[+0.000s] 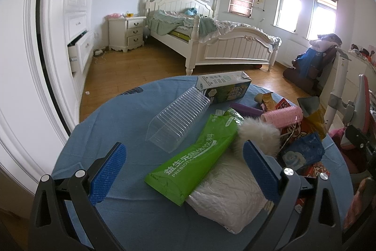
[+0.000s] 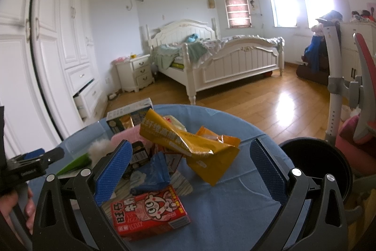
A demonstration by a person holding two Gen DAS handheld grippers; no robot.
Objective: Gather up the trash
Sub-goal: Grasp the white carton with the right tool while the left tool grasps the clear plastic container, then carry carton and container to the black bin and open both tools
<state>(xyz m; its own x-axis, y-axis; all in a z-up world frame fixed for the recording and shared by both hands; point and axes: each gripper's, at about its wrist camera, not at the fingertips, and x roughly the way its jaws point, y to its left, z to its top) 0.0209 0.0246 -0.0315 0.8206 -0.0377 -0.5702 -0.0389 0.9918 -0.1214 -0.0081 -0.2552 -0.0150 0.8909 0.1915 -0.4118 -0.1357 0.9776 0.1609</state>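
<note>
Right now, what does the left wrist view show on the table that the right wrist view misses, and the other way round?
Only the left wrist view shows the clear ribbed plastic cup, the purple tube and the white crinkled bag.

Only the right wrist view shows the black trash bin beside the table's right edge and the whole red milk carton.

Both show the blue tablecloth, the green prebiotic sachet, the white fluffy ball and the blue pouch. The left gripper and right gripper are both open, holding nothing.
</note>
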